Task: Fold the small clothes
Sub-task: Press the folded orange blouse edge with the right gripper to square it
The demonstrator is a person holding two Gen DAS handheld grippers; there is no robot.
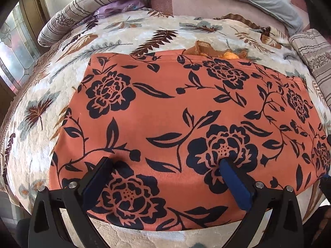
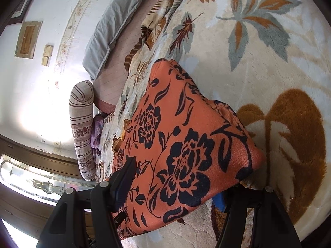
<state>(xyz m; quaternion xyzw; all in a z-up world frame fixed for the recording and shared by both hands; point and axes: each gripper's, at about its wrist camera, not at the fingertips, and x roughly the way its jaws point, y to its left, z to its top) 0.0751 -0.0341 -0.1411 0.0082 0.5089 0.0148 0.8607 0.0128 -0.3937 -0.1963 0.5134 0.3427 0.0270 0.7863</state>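
- Orange floral garment [image 1: 165, 111]: smooth, finely ribbed knit, lying as a flat folded rectangle on a plush leaf-patterned blanket [image 1: 41, 86].
- Left gripper [image 1: 165, 162]: fingers spread, tips resting on the cloth.
- Right gripper [image 2: 175, 181]: fingers spread astride the garment's corner, cloth draped between; grip unclear.
- Bare blanket borders every garment edge.

Blanket [image 1: 144, 26] bare beyond garment [image 1: 175, 107], pillows [image 1: 68, 18] edging it
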